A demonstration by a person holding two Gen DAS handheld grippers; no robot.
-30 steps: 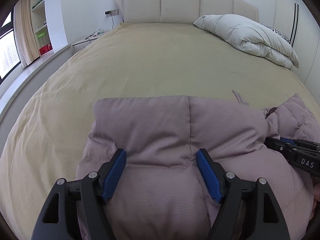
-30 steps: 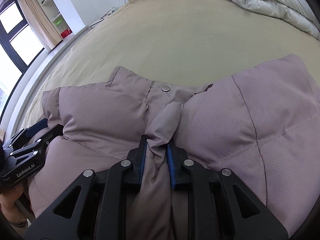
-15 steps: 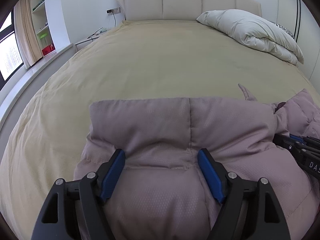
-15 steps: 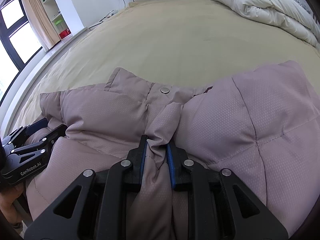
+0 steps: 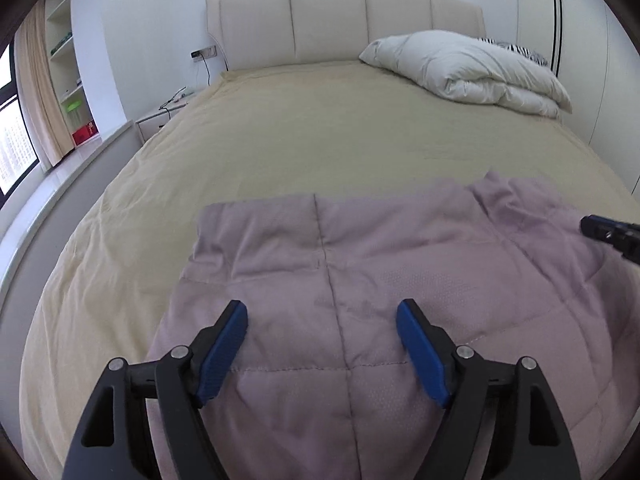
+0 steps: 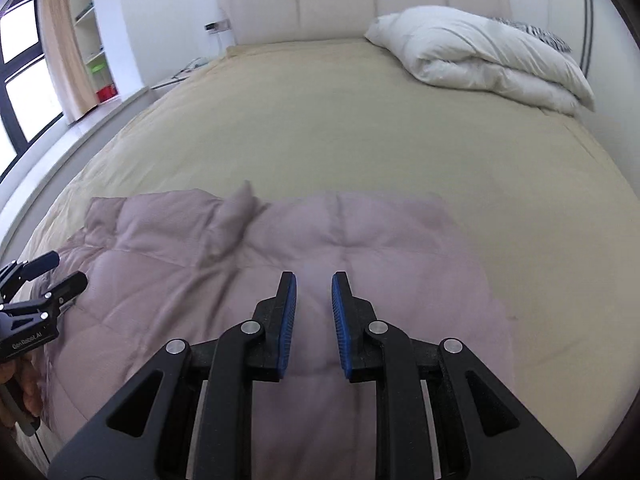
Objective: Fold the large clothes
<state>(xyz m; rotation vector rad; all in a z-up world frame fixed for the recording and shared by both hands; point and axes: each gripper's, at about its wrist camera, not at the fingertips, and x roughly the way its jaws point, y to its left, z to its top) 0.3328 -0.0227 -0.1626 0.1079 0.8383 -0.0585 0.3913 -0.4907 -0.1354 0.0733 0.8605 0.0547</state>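
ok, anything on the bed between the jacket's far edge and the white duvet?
Nothing: bare beige bedspread runs from the mauve jacket to the white duvet, in both wrist views.

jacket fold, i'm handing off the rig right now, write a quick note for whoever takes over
Left gripper: open, holding nothing, above the near part of the jacket.
Right gripper: jaws slightly apart, nothing between them, over the jacket's right half.
Jacket: lying folded on the bed, near the foot end; duvet up by the headboard.
Done: jacket laid down in a rough rectangle and let go.
Left: probably smooth the puckered flap; maybe fold once more.
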